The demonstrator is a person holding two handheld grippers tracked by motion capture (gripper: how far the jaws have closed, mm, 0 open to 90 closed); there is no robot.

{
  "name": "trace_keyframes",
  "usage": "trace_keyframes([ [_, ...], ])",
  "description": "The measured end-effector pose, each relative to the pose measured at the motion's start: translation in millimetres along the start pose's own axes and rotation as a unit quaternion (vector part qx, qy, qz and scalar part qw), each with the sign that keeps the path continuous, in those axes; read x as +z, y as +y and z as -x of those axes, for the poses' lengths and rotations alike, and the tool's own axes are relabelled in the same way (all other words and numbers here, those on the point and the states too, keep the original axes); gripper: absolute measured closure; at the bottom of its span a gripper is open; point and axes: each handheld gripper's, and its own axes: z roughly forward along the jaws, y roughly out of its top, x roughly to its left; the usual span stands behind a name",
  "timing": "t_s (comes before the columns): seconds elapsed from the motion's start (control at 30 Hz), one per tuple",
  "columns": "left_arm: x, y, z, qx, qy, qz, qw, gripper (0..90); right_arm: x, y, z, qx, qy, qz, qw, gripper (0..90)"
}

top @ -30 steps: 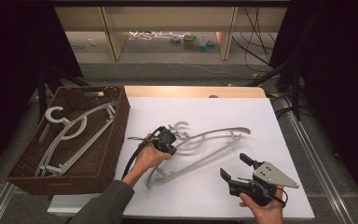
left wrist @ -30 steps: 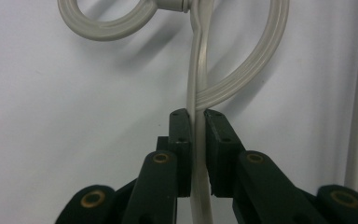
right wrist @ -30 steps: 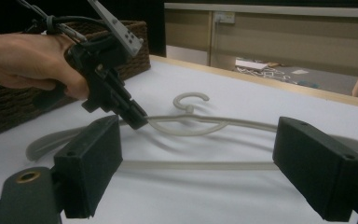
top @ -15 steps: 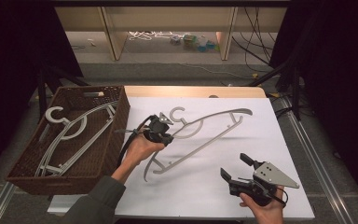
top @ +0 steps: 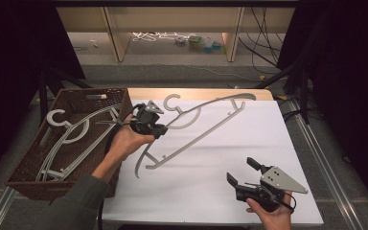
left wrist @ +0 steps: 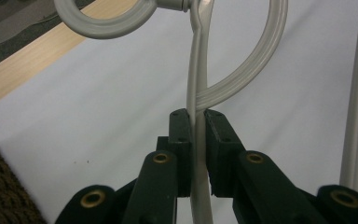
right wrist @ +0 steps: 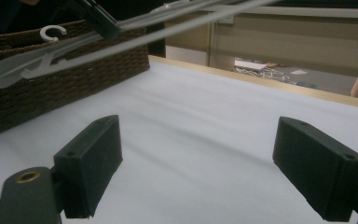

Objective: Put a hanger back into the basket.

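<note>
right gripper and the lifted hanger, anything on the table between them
Nothing: in the high view only bare white table lies between the open right gripper and the hanger clamped in the left gripper.

My left tongs (left wrist: 196, 140) have their two black jaws pressed together on a flat strip of a pale grey plastic clothes hanger (left wrist: 199, 88). Beyond the jaws its arm curls to the right, and its round hook sits ahead to the left. Beneath lies a white tablecloth (left wrist: 98, 102), a light wooden table edge (left wrist: 23, 70) far left, and a dark brown wicker basket (left wrist: 0, 186) close left.
</note>
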Motion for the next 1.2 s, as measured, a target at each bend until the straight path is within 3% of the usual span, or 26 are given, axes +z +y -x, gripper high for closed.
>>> trace_keyframes([
  [0.17,-23.0,-0.5,-11.8,-0.014,-0.010,0.015,0.9997,81.8,0.2,-0.2,0.2,0.002,-0.001,0.002,1.0000,16.4],
  [0.3,-38.1,-4.4,-24.5,-0.038,-0.024,0.029,0.9986,81.8,0.2,0.1,0.0,-0.002,-0.004,0.000,1.0000,16.4],
  [0.47,-51.8,-13.6,-40.1,-0.059,-0.032,0.029,0.9973,81.8,-0.1,-0.1,0.1,-0.001,-0.004,-0.002,1.0000,16.3],
  [0.57,-65.0,-18.4,-48.4,-0.061,-0.023,0.026,0.9975,81.8,-0.1,-0.2,0.1,-0.001,-0.004,-0.003,1.0000,16.3],
  [0.73,-88.0,-29.8,-65.3,-0.087,-0.029,0.043,0.9949,81.8,0.5,-0.5,0.0,0.000,-0.005,-0.002,1.0000,16.3],
  [1.2,-135.8,-69.4,-105.2,-0.131,0.001,0.056,0.9898,81.8,2.1,-1.6,0.8,0.002,-0.005,-0.002,1.0000,16.2],
])
